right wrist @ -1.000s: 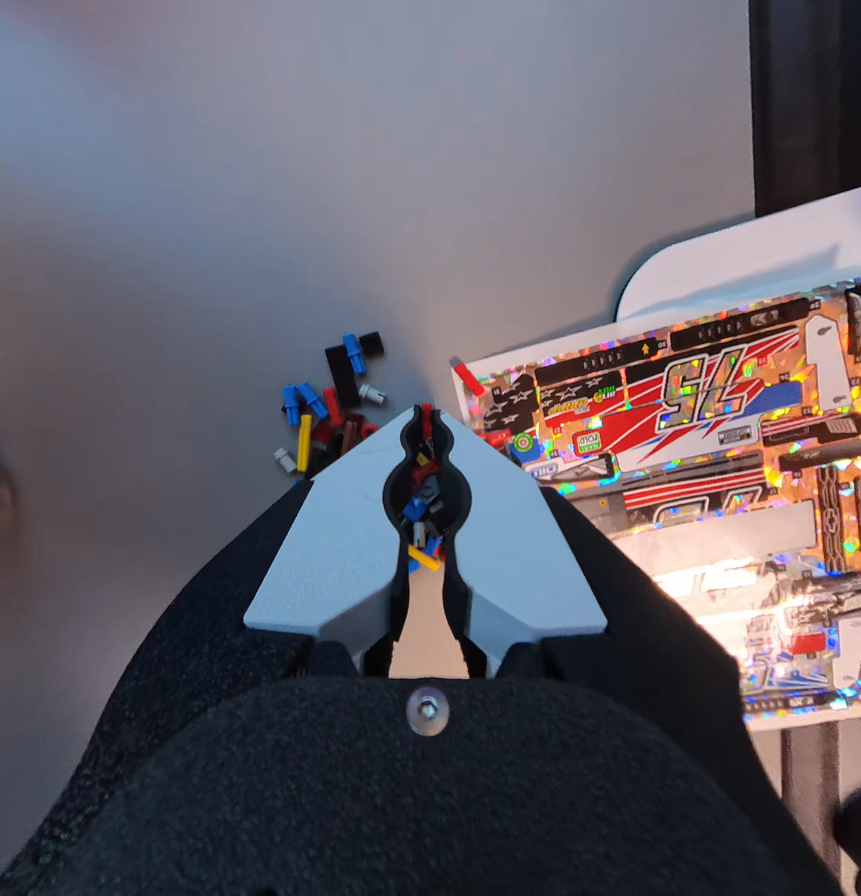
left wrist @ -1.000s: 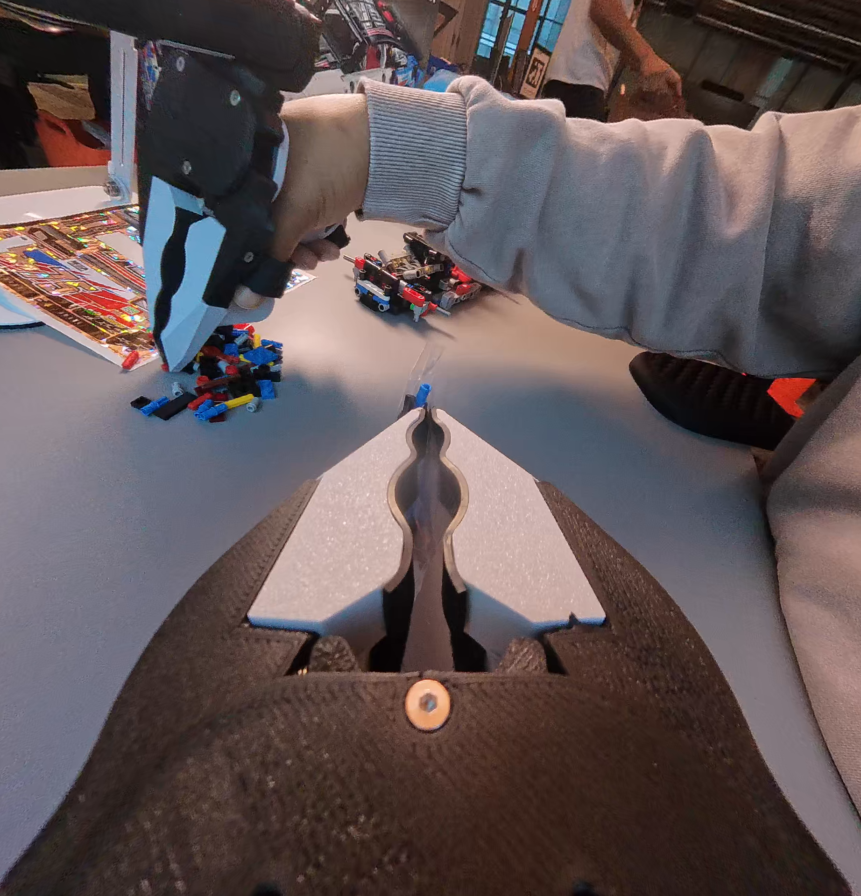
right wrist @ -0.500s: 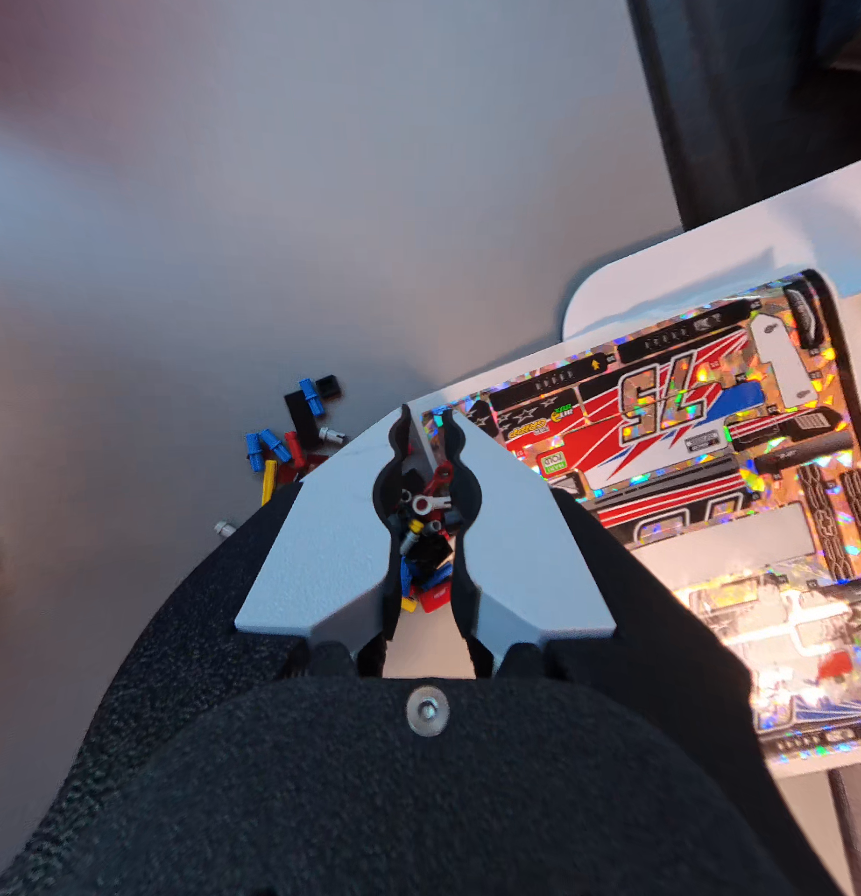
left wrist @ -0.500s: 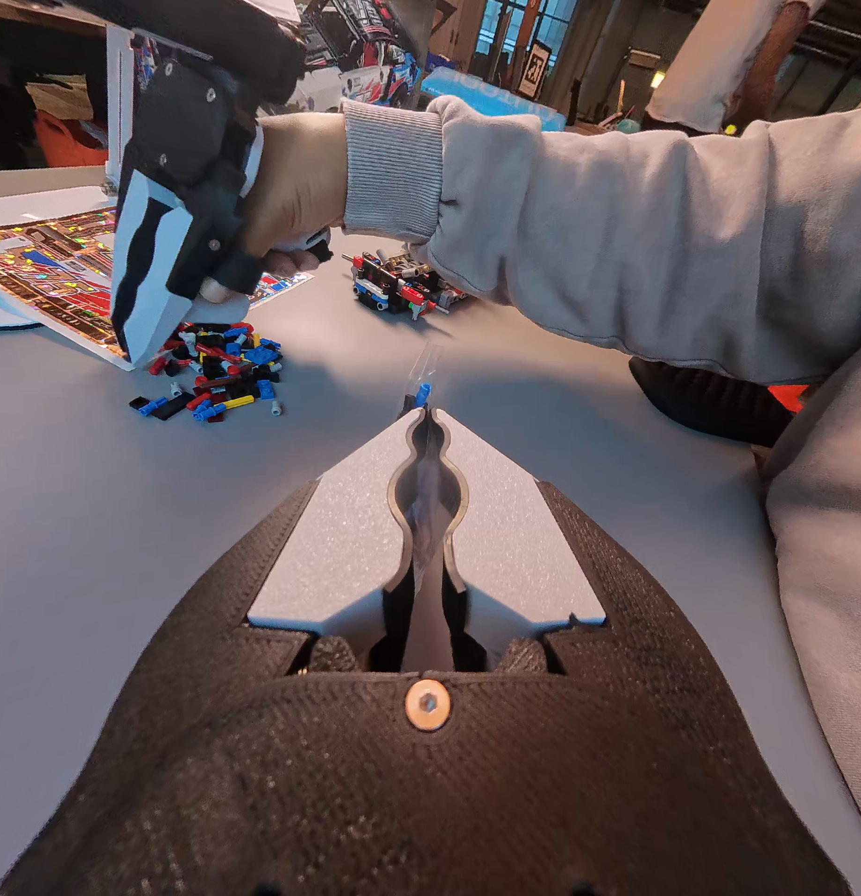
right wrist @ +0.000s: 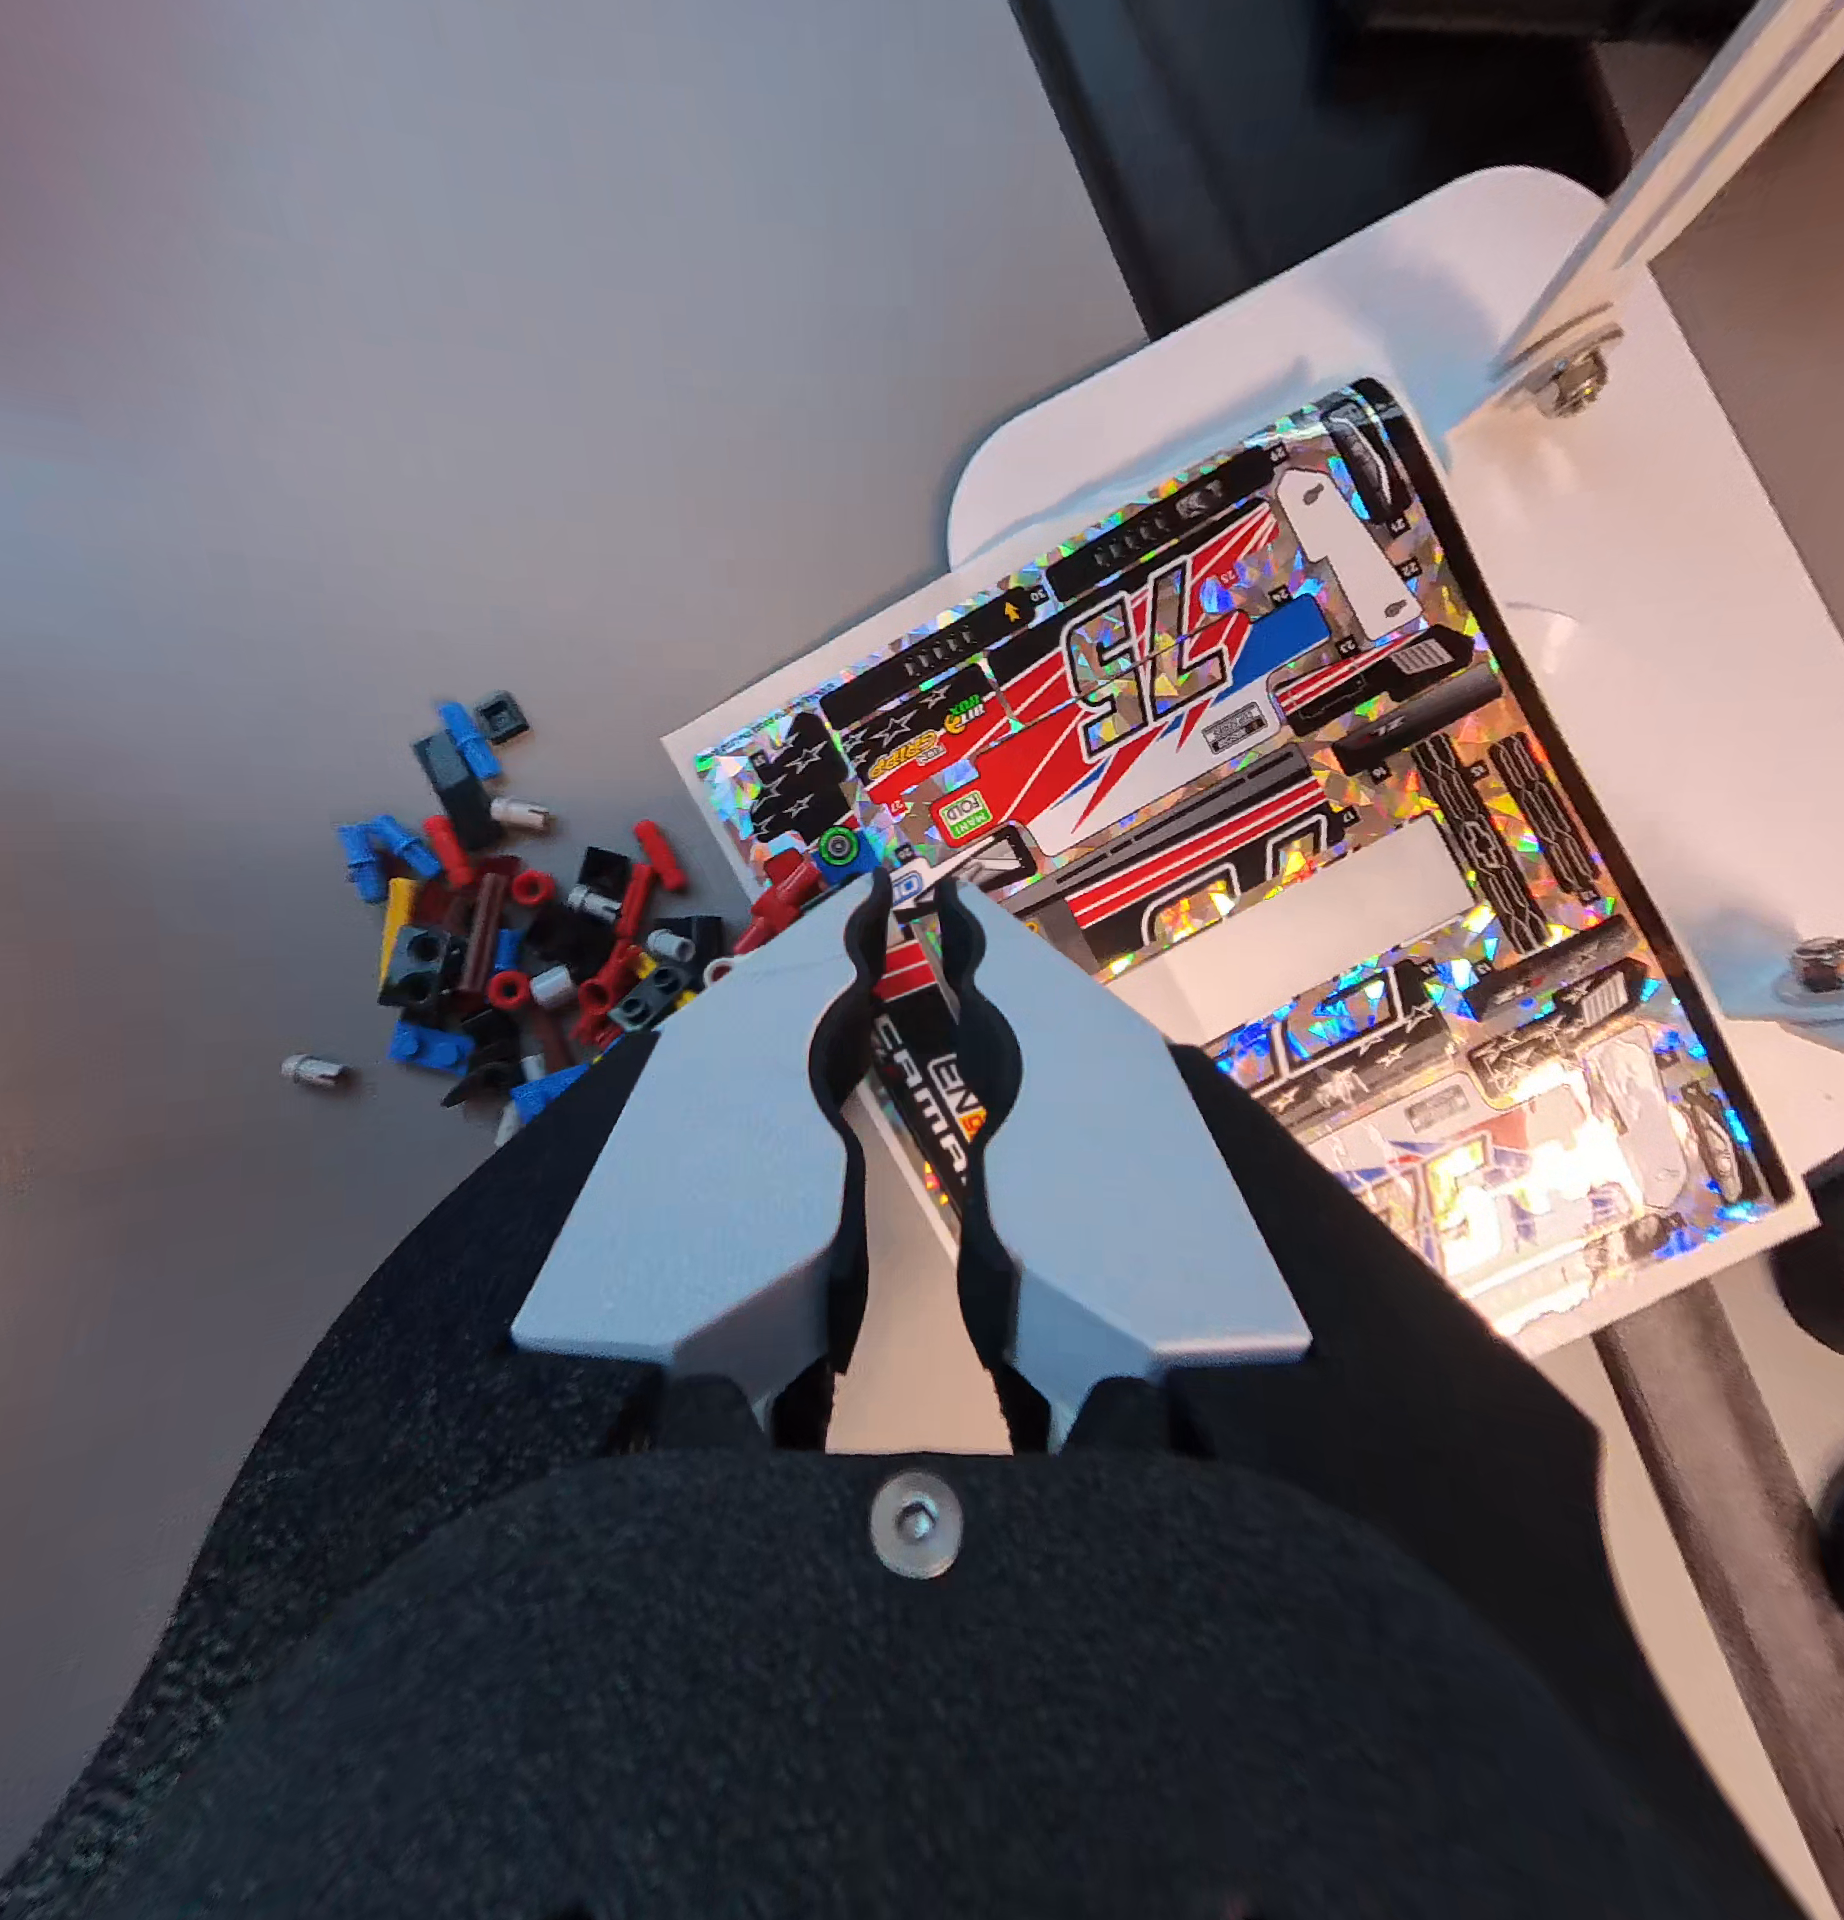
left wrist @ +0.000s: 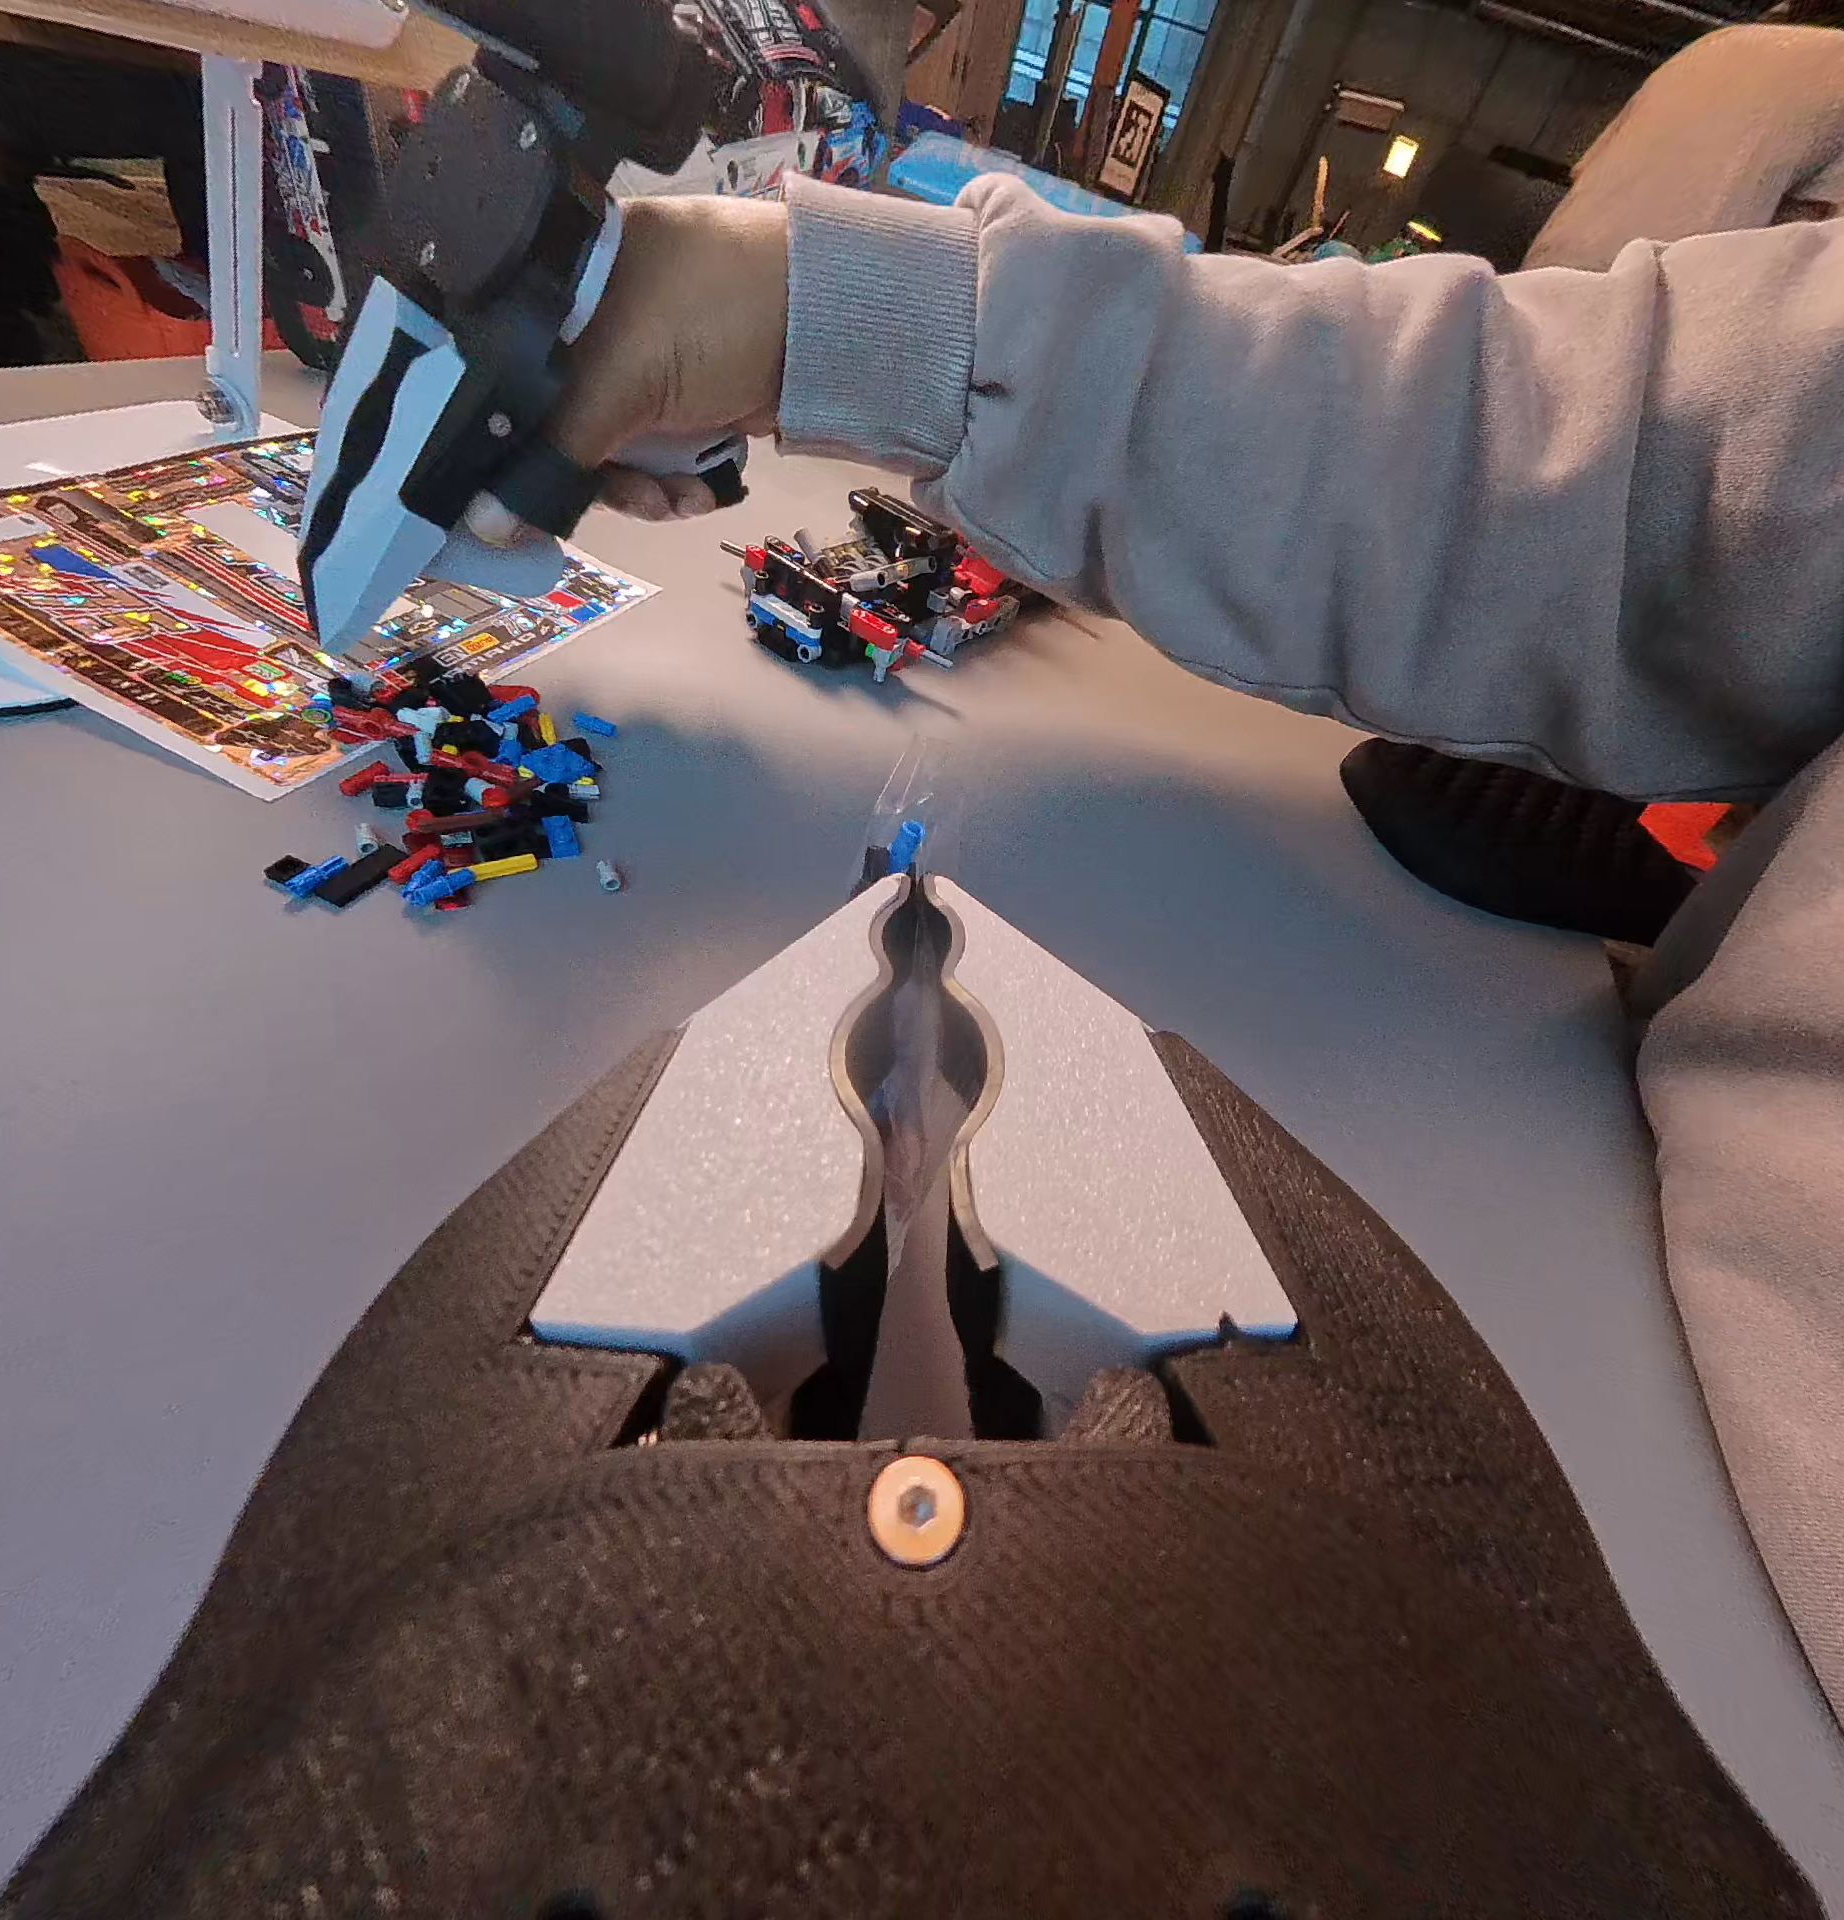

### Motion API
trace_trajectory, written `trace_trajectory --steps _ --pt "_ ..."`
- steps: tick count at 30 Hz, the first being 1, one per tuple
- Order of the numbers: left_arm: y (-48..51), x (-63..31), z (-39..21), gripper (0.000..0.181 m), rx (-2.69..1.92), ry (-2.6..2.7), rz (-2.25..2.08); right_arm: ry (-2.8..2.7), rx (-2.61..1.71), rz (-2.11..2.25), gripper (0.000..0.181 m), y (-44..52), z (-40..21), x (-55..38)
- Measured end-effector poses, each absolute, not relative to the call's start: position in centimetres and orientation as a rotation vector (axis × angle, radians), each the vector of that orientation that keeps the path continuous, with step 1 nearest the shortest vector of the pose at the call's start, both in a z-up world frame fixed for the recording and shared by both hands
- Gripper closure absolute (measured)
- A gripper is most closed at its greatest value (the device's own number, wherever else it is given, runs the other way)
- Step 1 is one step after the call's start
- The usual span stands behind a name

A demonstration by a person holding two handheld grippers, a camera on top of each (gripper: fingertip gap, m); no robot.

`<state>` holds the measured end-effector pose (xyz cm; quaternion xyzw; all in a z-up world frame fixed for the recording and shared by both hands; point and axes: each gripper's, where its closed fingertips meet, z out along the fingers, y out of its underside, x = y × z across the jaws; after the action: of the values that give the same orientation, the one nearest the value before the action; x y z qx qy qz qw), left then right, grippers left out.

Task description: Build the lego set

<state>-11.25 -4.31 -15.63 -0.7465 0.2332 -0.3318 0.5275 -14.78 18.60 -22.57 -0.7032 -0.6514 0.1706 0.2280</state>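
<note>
the left gripper is clamped on one clear plastic bag with a blue piece at its tip. the right gripper has its jaws slightly apart, holding nothing, over one sticker sheet. one loose pile of lego pieces (too many to count) lies at ten o'clock of the left gripper; one partly built model sits at twelve, on the grey table.

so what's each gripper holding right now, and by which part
The left gripper is shut on a clear plastic bag, pinching its lower end, with a blue piece inside just past the tips. The right gripper holds nothing; its jaws are open above the sticker sheet.
</note>
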Motion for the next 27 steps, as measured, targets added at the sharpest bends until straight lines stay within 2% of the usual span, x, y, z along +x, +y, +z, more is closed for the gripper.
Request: trace_trajectory --steps 6,13,20,27 --pt "-4.3 -11.3 -15.6 0.181 -1.783 0.551 -0.798 -1.833 -1.972 0.487 0.179 17.5 -24.3 -14.9" --pt "-4.3 -11.3 -15.6 0.181 -1.782 0.554 -0.808 -1.875 -1.95 0.506 0.181 16.4 -23.2 -13.7" --pt "-4.3 -11.2 -15.7 0.181 -1.784 0.55 -0.801 -1.771 -1.953 0.587 0.172 17.2 -23.6 -16.3" --pt "-4.3 -11.3 -15.6 0.181 -1.782 0.552 -0.804 -1.903 -1.95 0.534 0.179 15.3 -23.8 -14.1"
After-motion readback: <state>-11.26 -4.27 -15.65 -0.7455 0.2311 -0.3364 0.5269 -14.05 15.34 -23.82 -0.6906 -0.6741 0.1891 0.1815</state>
